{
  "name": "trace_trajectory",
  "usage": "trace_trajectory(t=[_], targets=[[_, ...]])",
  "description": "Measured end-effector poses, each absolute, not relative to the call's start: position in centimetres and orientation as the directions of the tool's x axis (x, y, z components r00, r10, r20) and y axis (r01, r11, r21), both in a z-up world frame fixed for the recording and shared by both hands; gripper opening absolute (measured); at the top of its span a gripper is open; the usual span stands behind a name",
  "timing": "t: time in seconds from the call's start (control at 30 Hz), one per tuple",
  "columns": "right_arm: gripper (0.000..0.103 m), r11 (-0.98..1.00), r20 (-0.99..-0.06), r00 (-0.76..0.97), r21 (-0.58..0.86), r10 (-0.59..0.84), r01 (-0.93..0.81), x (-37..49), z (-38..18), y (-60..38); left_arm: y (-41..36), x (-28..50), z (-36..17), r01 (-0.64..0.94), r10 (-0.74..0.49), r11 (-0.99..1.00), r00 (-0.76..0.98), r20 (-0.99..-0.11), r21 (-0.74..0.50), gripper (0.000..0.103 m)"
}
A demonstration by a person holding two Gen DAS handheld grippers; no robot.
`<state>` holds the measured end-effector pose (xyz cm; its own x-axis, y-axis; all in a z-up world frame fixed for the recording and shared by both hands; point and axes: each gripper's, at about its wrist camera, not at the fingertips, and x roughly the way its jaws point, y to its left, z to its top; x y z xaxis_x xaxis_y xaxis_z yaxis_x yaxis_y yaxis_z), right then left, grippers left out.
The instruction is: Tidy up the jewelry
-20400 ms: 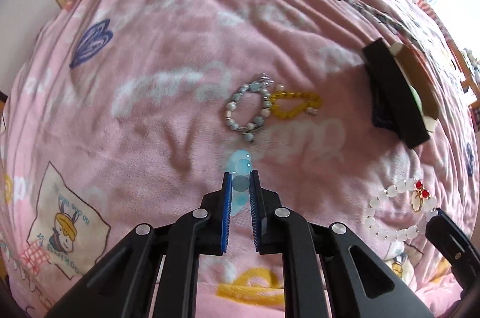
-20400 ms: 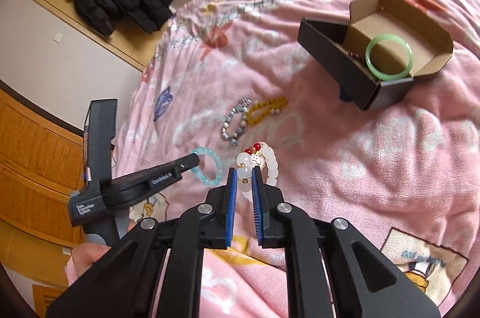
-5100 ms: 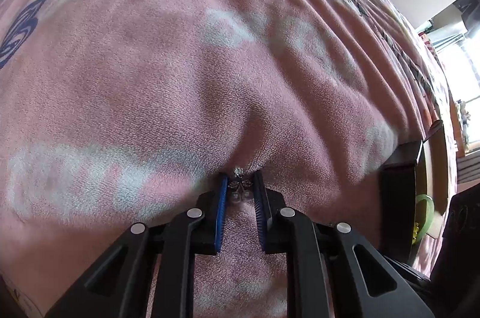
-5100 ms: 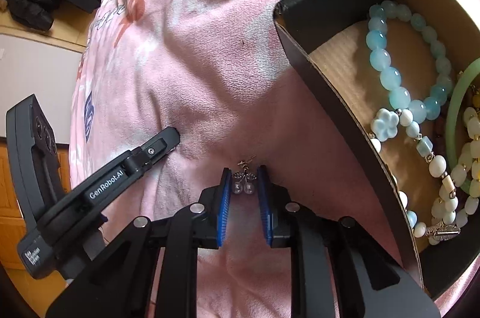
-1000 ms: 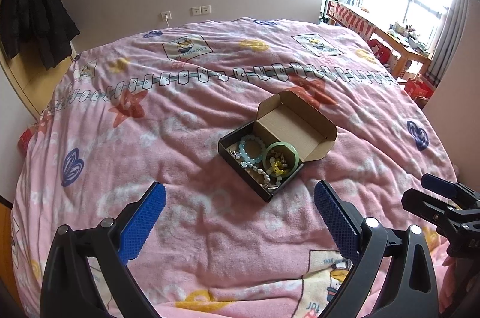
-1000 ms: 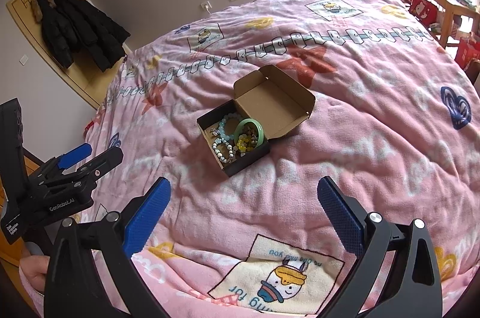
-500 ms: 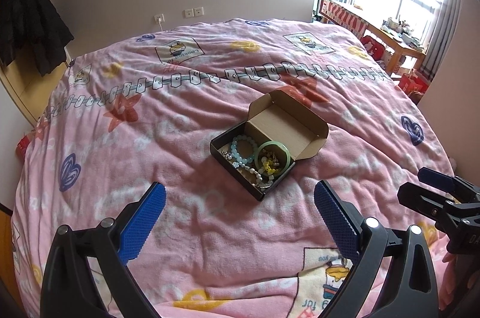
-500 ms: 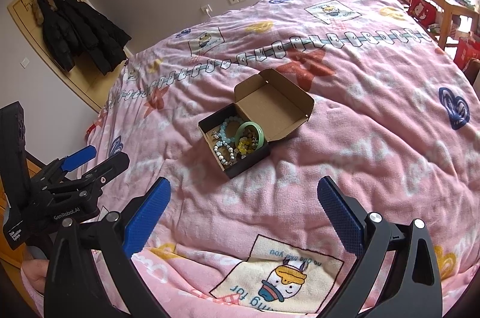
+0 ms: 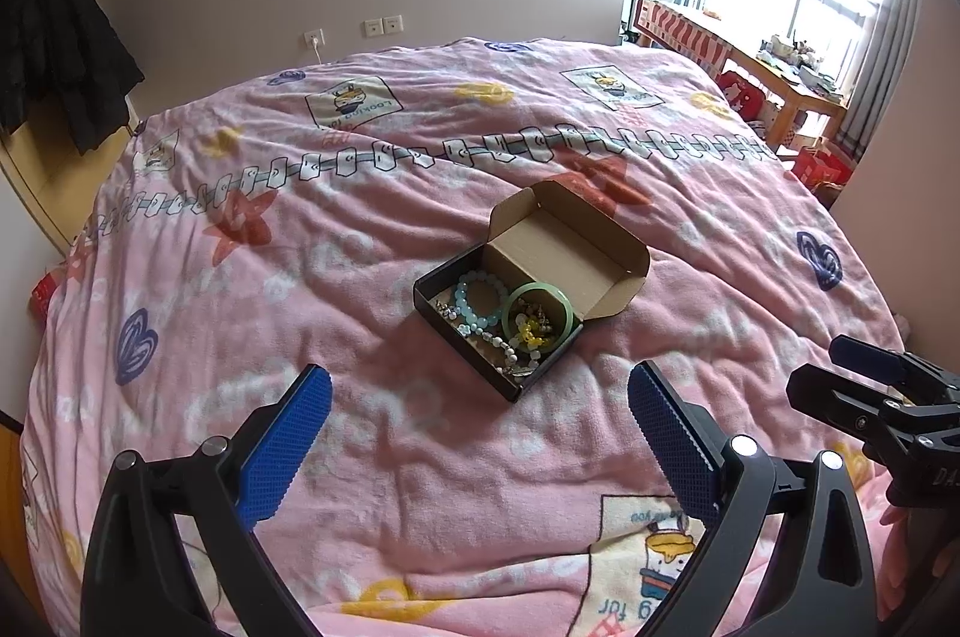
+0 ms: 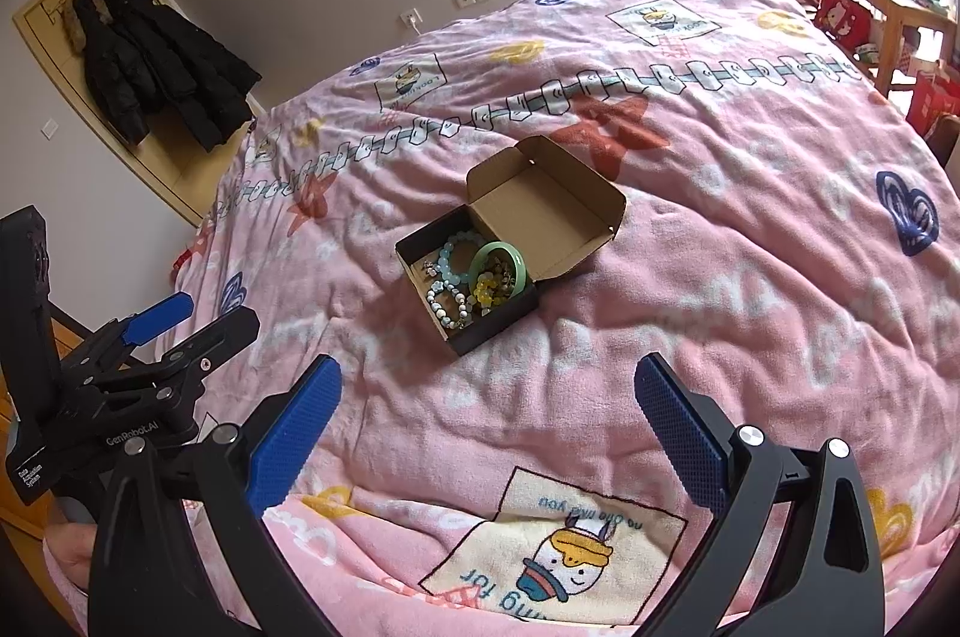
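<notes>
A small black cardboard box with its brown lid folded open lies mid-bed on the pink blanket; it also shows in the right wrist view. Inside lie a green bangle, a light blue bead bracelet, a yellow bead piece and a pale bead strand. My left gripper is open and empty, well back from the box. My right gripper is open and empty, also back from the box. Each gripper shows in the other's view, the right and the left.
Black coats hang on the wall at the left. A wooden table with clutter stands by the bright window at the right. Wall sockets sit behind the bed.
Both grippers stay wide open and have drawn slightly further back and up from the box. The box and jewelry have not moved.
</notes>
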<state>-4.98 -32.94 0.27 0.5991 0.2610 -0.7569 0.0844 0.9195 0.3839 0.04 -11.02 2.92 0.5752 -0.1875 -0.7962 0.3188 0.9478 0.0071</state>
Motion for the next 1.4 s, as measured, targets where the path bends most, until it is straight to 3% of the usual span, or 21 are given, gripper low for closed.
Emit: trace_trajectory(t=[1.4], targets=[[0.096, 0.919, -0.758, 0.596, 0.386, 0.265, 0.083, -5.26, 0.11, -32.84, -10.25, -0.09, 3.12, 0.303, -0.204, 0.952, 0.561, -0.802, -0.03, 0.097]])
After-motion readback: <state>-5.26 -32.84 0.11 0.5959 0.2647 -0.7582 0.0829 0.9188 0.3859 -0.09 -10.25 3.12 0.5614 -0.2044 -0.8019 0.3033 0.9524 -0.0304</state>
